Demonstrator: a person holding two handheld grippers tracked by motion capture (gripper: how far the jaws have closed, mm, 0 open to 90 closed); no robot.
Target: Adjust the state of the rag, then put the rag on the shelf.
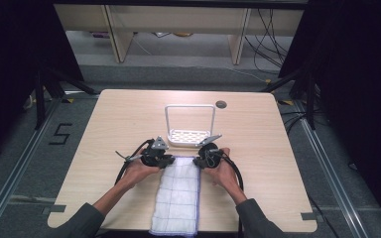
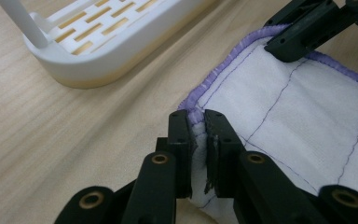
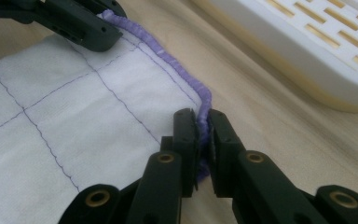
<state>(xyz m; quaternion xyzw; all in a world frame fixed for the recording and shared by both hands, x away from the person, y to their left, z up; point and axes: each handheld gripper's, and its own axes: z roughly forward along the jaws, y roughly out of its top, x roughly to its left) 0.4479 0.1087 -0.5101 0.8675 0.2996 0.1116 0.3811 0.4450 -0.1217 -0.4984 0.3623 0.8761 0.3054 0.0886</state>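
A person's two forearms in grey sleeves come in from the near edge of a light wooden table (image 1: 109,129), each hand holding a black two-jaw gripper. A white cloth (image 1: 177,194) with a thin purple grid and a purple stitched hem lies flat between the hands, folded into a long strip that runs from the grippers back to the near edge and hangs slightly over it.

The left gripper (image 1: 164,159) holds the far left corner of the cloth. In the left gripper view, its jaws are clamped on that corner (image 2: 198,122), with the purple hem pinched between them. The right gripper (image 1: 198,160) holds the far right corner. In the right gripper view, its jaws are closed on the purple hem (image 3: 203,126) at that corner. Each gripper view also shows the other gripper's black jaw tip resting on the opposite corner of the cloth.

Just beyond the cloth's far edge stands a white plastic rack (image 1: 189,136): a slotted oval base with a tall rectangular loop handle rising from it. Farther back, near the table's far edge, sits a small dark round cable hole (image 1: 221,104). Beyond the table lie grey floor and loose cables.
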